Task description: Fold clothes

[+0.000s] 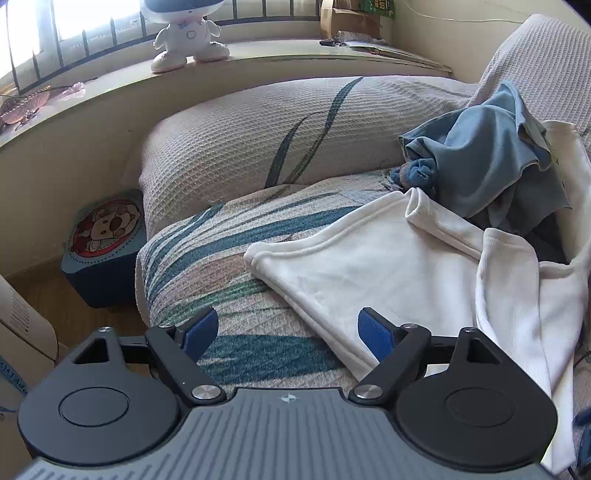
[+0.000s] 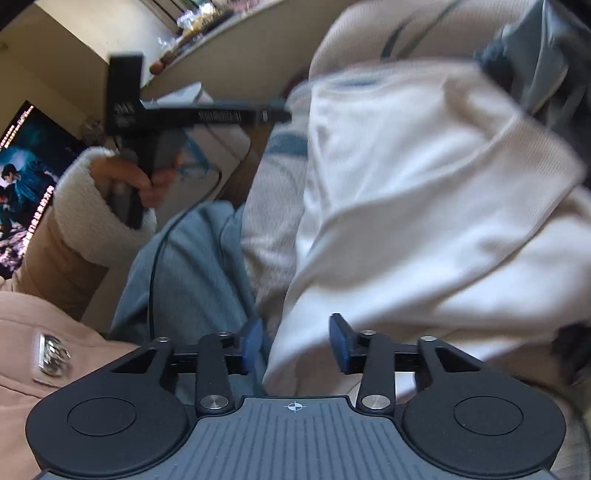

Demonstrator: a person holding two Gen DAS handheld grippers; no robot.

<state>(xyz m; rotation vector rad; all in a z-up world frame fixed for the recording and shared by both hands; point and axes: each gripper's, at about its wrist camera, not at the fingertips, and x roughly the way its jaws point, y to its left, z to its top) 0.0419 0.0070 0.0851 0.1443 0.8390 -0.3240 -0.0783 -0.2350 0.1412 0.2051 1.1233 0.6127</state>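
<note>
Left wrist view: your left tool stands wide and empty over the front edge of the leaf-patterned sofa cushion; the soft white fleece garment lies just right, its hem running away diagonally.

Right wrist view, blurred: your right tool is partly open with the garment's edge between its pads, unpinched.

Sofa with beige waffle-weave cover printed with blue-green leaves, sits against a cream window ledge under a barred window with strong daylight coming in. On the ledge: white toy robot, cardboard box, papers; on the wood floor left of the sofa, a blue stool with a cartoon dog on top and part of a white appliance. Right wrist view, blurred, shows a lit screen at far left and cream wall.
</note>
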